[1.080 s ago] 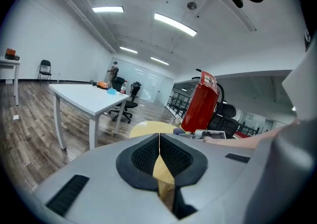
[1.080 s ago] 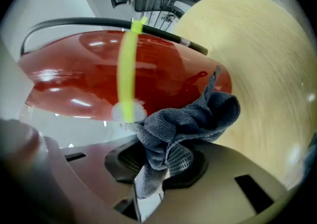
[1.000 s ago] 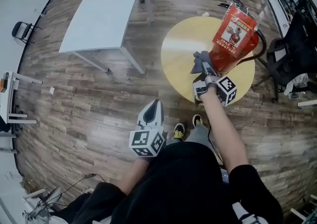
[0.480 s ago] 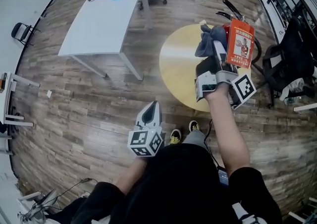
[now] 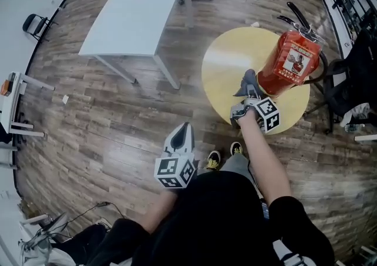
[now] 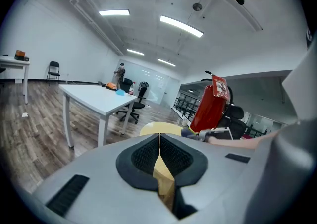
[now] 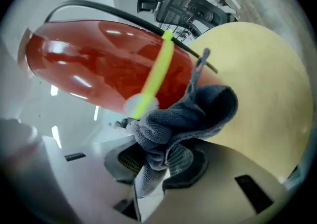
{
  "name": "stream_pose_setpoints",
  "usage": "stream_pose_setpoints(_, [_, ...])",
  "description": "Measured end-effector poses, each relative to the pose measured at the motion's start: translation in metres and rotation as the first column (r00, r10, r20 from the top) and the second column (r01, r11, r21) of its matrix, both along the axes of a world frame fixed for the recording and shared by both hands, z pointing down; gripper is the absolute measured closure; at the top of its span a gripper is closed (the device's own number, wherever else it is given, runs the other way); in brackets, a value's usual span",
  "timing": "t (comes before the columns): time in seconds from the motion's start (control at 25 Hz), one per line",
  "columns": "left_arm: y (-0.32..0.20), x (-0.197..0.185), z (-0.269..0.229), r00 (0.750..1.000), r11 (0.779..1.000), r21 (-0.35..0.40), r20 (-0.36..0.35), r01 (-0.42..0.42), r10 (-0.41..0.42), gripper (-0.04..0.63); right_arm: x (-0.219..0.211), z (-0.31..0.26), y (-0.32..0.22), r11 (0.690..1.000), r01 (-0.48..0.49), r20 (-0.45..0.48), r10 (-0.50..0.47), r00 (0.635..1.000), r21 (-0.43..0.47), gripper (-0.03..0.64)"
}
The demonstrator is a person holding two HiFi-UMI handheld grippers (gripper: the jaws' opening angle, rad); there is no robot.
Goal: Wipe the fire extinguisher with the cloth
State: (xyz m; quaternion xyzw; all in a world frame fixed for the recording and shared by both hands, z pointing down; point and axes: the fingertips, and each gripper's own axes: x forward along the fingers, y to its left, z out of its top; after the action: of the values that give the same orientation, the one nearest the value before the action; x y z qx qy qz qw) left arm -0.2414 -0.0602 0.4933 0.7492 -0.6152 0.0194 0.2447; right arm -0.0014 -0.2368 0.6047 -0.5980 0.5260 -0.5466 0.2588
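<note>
A red fire extinguisher [image 5: 290, 63] stands upright on the round yellow table [image 5: 227, 65], with a black handle and hose at its top. My right gripper [image 5: 250, 90] is shut on a grey cloth [image 5: 248, 82] and holds it low against the extinguisher's left side near the base. In the right gripper view the bunched grey cloth [image 7: 182, 117] sticks out of the jaws right against the red extinguisher [image 7: 99, 69]. My left gripper [image 5: 181, 133] hangs over the floor near my body, shut and empty; the left gripper view shows the extinguisher [image 6: 209, 108] far ahead.
A white rectangular table [image 5: 138, 15] with small items at its far end stands to the left of the round table. A black office chair [image 5: 347, 76] sits behind the extinguisher on the right. The floor is wood plank.
My right gripper with the cloth rose from the extinguisher's base to its top half a second ago, and has now come back down to the base. The left gripper barely moved.
</note>
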Motion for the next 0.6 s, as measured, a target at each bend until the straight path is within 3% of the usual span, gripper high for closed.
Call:
stream_pose_setpoints(0.12, [0.001,0.001,0.001,1.0,1.0,-0.012,0.011,-0.013,0.013,0.572,0.029,0.064,0.028,0.984,0.018,-0.129,-0.042,0.991,-0.177,0.52])
stream_pose_setpoints(0.24, [0.003,0.005,0.007,0.999,0.999,-0.028,0.012,-0.034,0.035,0.572,0.054,0.065,0.041,0.972,0.1,-0.264,-0.156,0.952,-0.213,0.52])
stream_pose_setpoints(0.32, [0.002,0.01,0.011,0.998,0.998,-0.03,0.013,-0.063,0.063,0.572,0.059,0.039,0.041,0.949,0.234,-0.415,-0.304,0.857,-0.212,0.52])
stream_pose_setpoints(0.44, [-0.004,0.025,0.015,0.993,0.993,-0.024,0.005,-0.118,0.118,0.572,0.063,-0.013,0.042,0.891,0.411,-0.629,-0.433,0.646,-0.191,0.52])
stream_pose_setpoints(0.52, [-0.009,0.036,0.016,0.989,0.989,-0.016,-0.001,-0.15,0.15,0.572,0.067,-0.054,0.043,0.871,0.469,-0.74,-0.414,0.531,-0.15,0.52])
stream_pose_setpoints(0.6, [-0.014,0.048,0.014,0.983,0.983,-0.008,-0.004,-0.183,0.183,0.572,0.07,-0.109,0.043,0.864,0.497,-0.83,-0.332,0.447,-0.078,0.52])
